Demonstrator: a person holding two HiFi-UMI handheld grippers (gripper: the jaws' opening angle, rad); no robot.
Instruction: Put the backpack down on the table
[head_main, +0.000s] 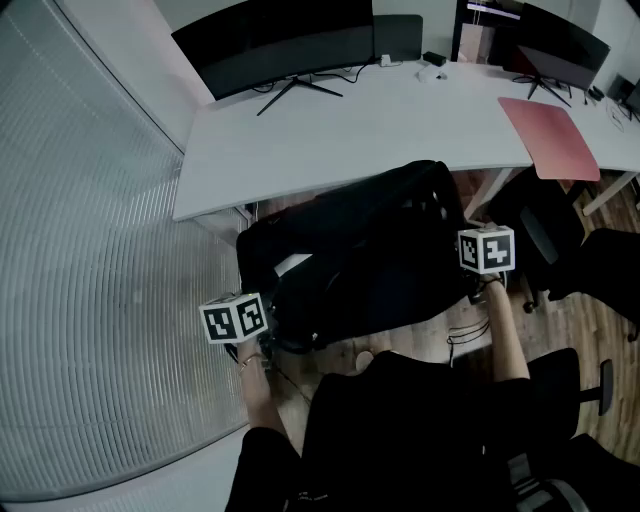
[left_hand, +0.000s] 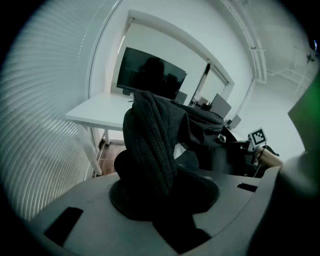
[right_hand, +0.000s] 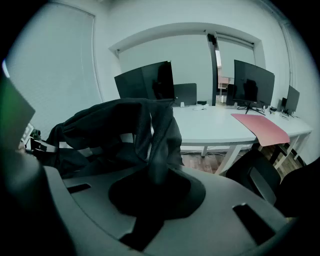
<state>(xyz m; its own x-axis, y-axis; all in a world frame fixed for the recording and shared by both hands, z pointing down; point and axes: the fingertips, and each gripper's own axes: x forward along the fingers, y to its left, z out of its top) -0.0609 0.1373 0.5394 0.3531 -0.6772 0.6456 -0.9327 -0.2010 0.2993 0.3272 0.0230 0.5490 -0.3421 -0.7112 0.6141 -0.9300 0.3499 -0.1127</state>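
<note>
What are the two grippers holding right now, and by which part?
Both hold the black backpack. The left gripper is shut on a thick ribbed strap; the right gripper pinches a thinner strap or fold of fabric.

Black backpack (head_main: 370, 250) (limp, fabric bunched) hangs before white table (head_main: 380, 130) edge, not on top.

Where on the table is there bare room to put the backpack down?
The widest bare patch of the table is its middle, between the curved monitor and the pink folder, just beyond the backpack. The back edge is crowded: that monitor, a second monitor, small items. The folder fills the right end.
</note>
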